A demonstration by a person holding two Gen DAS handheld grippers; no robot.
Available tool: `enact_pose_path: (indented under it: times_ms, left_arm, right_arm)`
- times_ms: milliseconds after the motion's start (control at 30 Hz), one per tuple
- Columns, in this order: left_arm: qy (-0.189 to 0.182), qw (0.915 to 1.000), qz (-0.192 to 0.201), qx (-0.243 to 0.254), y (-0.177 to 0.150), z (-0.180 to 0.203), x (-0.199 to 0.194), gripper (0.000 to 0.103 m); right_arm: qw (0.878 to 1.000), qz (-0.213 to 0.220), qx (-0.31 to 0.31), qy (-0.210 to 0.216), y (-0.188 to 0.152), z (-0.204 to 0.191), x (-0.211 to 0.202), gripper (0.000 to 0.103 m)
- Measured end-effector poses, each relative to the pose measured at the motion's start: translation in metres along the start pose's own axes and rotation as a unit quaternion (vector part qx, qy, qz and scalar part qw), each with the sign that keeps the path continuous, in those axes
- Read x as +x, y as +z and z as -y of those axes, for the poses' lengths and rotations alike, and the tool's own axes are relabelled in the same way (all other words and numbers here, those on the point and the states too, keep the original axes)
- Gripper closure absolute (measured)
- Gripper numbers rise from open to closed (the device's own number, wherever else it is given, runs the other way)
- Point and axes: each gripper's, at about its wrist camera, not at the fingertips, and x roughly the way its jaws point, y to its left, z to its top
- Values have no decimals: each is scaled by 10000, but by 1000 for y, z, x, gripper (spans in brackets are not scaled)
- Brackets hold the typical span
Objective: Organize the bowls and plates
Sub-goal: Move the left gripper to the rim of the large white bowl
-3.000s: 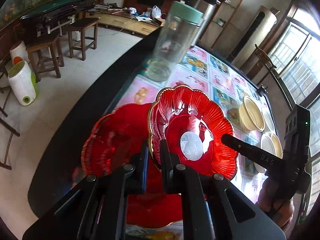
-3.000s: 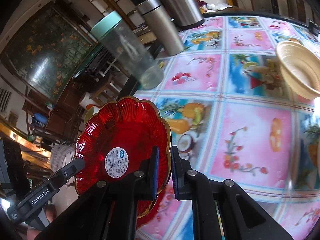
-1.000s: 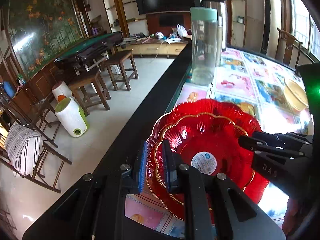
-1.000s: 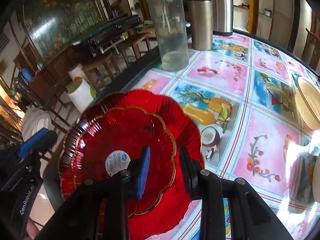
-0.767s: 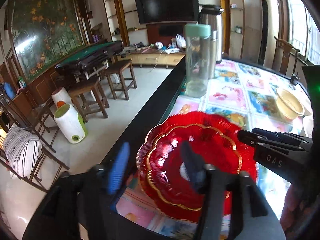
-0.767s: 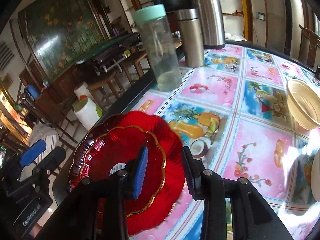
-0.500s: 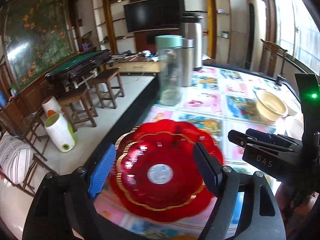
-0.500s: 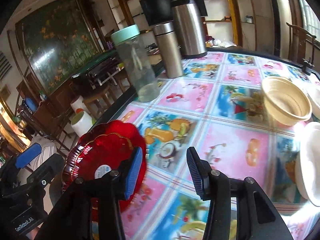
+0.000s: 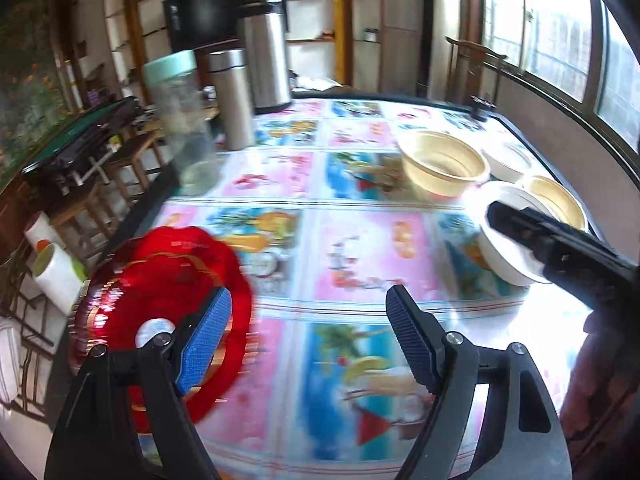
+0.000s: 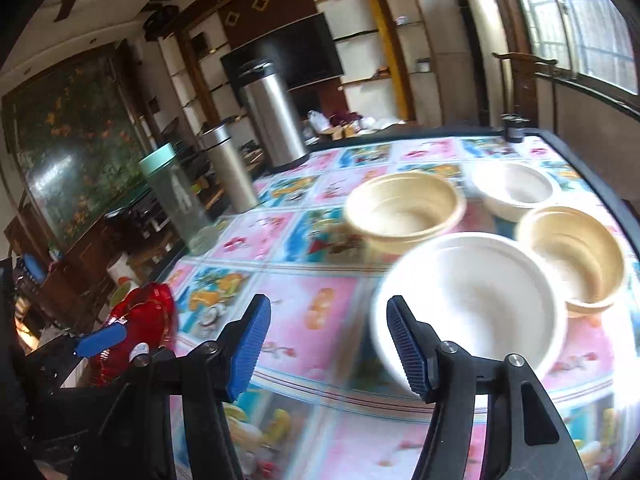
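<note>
Your left gripper (image 9: 308, 332) has its blue-padded fingers spread wide, with nothing between them. The stacked red scalloped glass plates with gold rims (image 9: 160, 304) lie behind and outside its left finger, at the table's near edge; a round white sticker (image 9: 154, 330) sits at their centre, its print too blurred to read. Your right gripper (image 10: 328, 340) is spread wide too, empty. The large white round bowl (image 10: 472, 300) sits just beyond its right fingertip. Farther ahead stand two cream plastic bowls (image 10: 404, 208) and a smaller white bowl (image 10: 514, 192). The fruit-patterned tablecloth (image 10: 304, 320) shows between the fingers.
</note>
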Motion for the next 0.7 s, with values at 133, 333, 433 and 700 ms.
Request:
enact_pose_path:
  times_ms: [133,333,433,700]
  left_arm:
    - [-234,9996,-134,122,2,27,7,23]
    - [-480,9978,-355,303,6,66,22,23]
    - [-510,9974,-355,370,11,80,26,23]
    - [-627,9962,-391,471,29,102,37,23]
  right_arm:
    - [9990,179,210,-345,1,43,-24,37]
    - [9950,202,772,-594,2,108,-42,35]
    - [9929,179,1005,-607,3,130,-45,35]
    - [9868,38,1601,-237,-5,165,-37,35]
